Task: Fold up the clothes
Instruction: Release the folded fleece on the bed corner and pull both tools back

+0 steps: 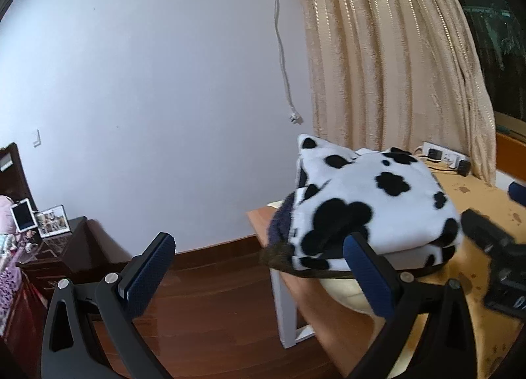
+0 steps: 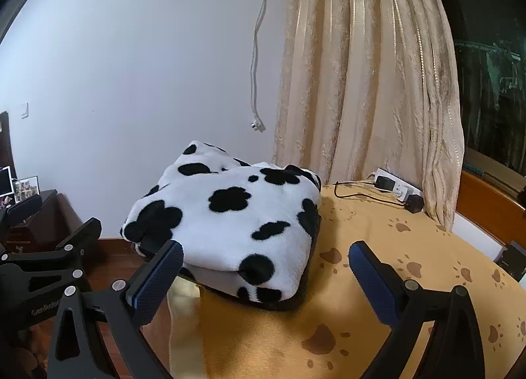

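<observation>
In the left wrist view, the left gripper [image 1: 259,267] hangs with its jaws spread wide and nothing between them. Its left finger stands over the wooden floor [image 1: 210,306], and its right finger reaches just in front of the folded cow-print fleece garment [image 1: 371,201]. That garment lies as a thick bundle on the near-left corner of the table [image 1: 328,313], on top of a yellow paw-print cloth [image 1: 476,195], with a dark fuzzy layer [image 1: 279,224] showing beneath its left edge. The right gripper [image 1: 493,247] enters from the right of the garment, blurred. Behind the garment hang a beige curtain [image 1: 388,60] and a white cable with a plug [image 1: 282,50] against the wall. A power strip [image 1: 442,153] sits beyond the garment at the curtain's foot.

In the right wrist view, the right gripper [image 2: 266,270] is also wide open and empty, its left finger just in front of the garment's [image 2: 230,218] near-left edge, its right finger over the paw-print cloth [image 2: 394,234] to the garment's right. The left gripper [image 2: 49,244] shows to the garment's left, off the table edge. The power strip [image 2: 394,185] and a black adapter [image 2: 414,203] lie to the garment's right, near the curtain [image 2: 361,66].
</observation>
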Available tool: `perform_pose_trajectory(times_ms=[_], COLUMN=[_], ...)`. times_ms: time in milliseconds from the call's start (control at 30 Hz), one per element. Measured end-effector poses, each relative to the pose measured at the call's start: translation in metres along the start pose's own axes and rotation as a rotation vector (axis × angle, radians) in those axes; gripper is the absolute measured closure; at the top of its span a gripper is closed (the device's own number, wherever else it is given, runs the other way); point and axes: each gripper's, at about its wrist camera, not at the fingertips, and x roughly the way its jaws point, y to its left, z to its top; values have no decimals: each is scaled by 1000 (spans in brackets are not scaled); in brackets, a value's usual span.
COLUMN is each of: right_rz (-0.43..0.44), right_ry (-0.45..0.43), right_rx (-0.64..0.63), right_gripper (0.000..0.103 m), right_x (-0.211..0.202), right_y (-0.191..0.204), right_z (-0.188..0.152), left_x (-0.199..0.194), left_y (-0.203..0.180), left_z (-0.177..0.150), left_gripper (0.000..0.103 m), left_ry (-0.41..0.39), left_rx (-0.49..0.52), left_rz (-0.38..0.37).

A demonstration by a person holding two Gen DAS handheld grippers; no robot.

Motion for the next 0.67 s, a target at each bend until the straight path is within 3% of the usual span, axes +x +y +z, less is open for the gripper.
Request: perform_pose_trajectory(times_ms=[200, 667], right_rz=[17, 3], right_ry=[-16, -21], right_rx=[-10, -18], right_gripper=[1, 1], right_x=[-8, -17], right_y=[9, 15], right_z=[5, 9], left_x=[-5, -20], left_y=[24, 17], left_z=[-2, -1], left_gripper=[0, 0], left_ry=[-20, -50], left_rx=[20, 40], left_rz=[63, 20])
